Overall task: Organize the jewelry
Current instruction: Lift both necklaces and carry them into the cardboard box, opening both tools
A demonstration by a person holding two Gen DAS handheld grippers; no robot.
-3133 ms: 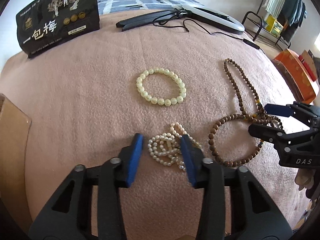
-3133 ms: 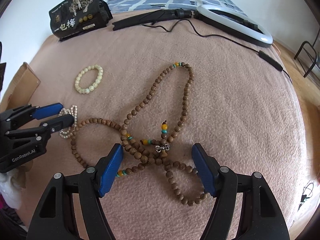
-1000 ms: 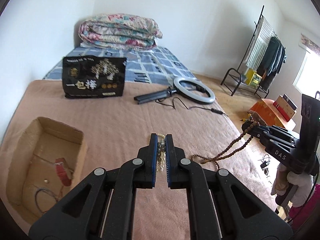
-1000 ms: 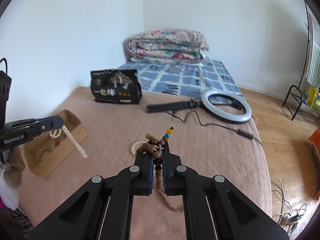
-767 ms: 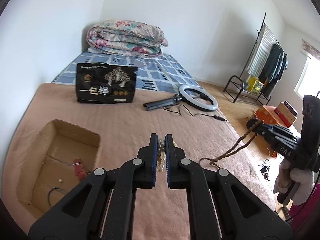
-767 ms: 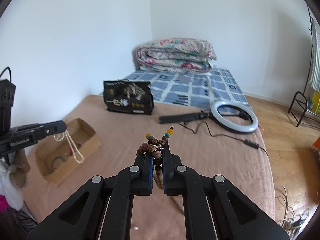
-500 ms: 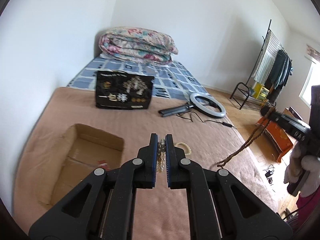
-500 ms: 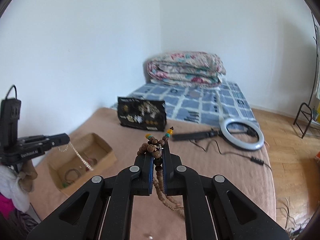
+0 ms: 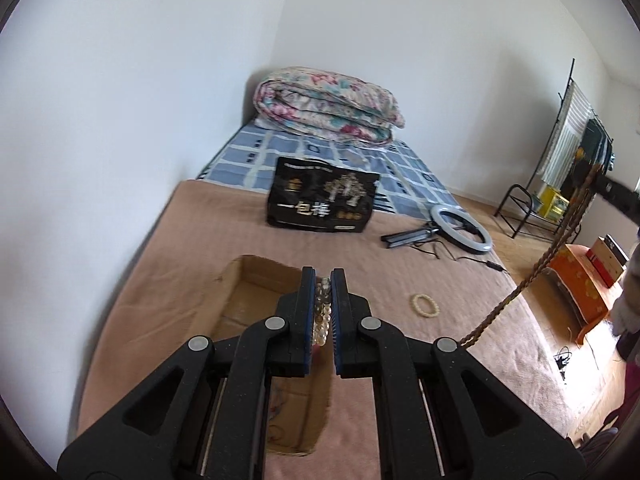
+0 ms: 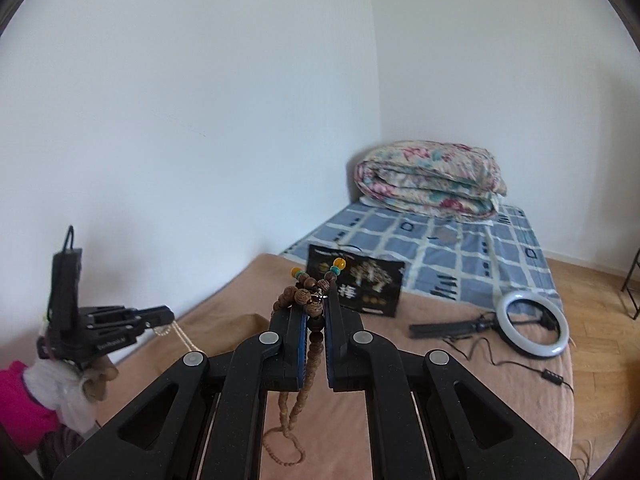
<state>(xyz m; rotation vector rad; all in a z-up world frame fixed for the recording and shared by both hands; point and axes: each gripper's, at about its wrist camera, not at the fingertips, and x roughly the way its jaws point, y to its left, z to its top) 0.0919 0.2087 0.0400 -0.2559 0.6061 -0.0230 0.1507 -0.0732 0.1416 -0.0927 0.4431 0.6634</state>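
Observation:
My left gripper (image 9: 322, 280) is shut on a pearl strand (image 9: 322, 312) and hangs above the open cardboard box (image 9: 256, 280) on the pink blanket. In the right wrist view the same left gripper (image 10: 170, 314) shows at the left, with the pearl strand (image 10: 182, 334) dangling from it. My right gripper (image 10: 315, 304) is shut on the brown wooden bead necklace (image 10: 306, 300), whose loops hang down to the blanket (image 10: 280, 446). That necklace (image 9: 532, 276) also hangs as a long strand at the right of the left wrist view. A pale bead bracelet (image 9: 425, 305) lies on the blanket.
A black printed bag (image 9: 322, 196) stands at the blanket's far edge. A ring light (image 9: 460, 228) with its cable lies to the right. A folded floral quilt (image 9: 328, 106) rests on the blue checked bed. A clothes rack (image 9: 576, 140) and orange boxes (image 9: 580, 280) stand at the right.
Both grippers have risen and swung left, each carrying its strand. The left one has come over the cardboard box. The brown necklace has lifted almost clear of the blanket.

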